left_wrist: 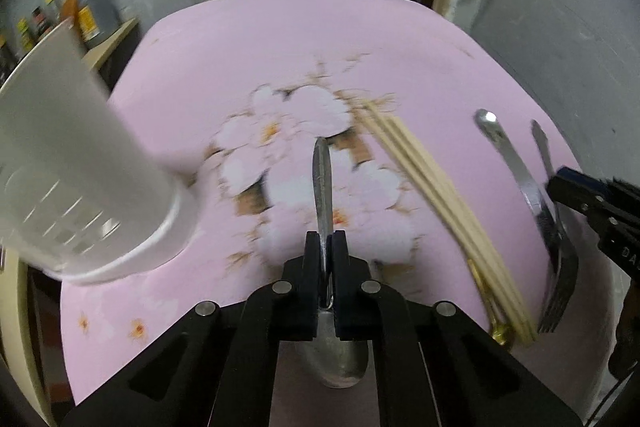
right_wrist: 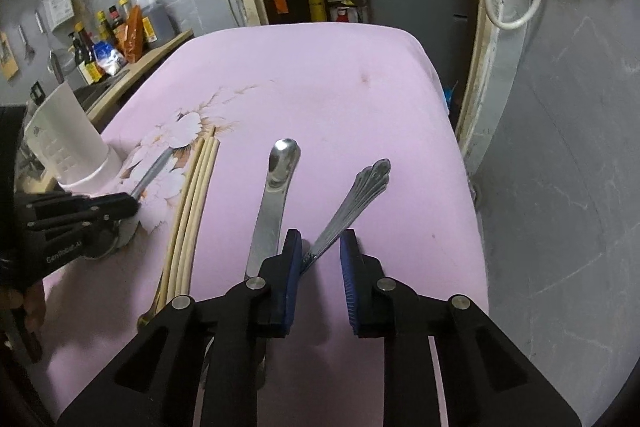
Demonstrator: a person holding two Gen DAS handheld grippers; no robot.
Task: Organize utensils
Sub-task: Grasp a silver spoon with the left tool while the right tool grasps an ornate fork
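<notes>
On the pink floral surface (right_wrist: 340, 75) the utensils lie in a loose row, and the left tongs (left_wrist: 325, 259) are clamped narrow on the neck of a metal spoon (left_wrist: 325, 187), its bowl toward the camera and its handle pointing away. The white slotted utensil holder (left_wrist: 76, 187) stands near on the left, just beside the spoon's handle in the right wrist view. The step in hand looks like carrying this spoon to the holder; the next move would call for lifting it, swinging left and tipping it upright over the holder's mouth. The right tongs (right_wrist: 320, 275) stand wide, astride the patterned handle of a fork (right_wrist: 356, 195), with the left pad touching or nearly touching it; closing would secure it. A plain steel utensil handle (right_wrist: 274, 195) and a bundle of wooden chopsticks (right_wrist: 192, 203) lie between, still to be sorted.
</notes>
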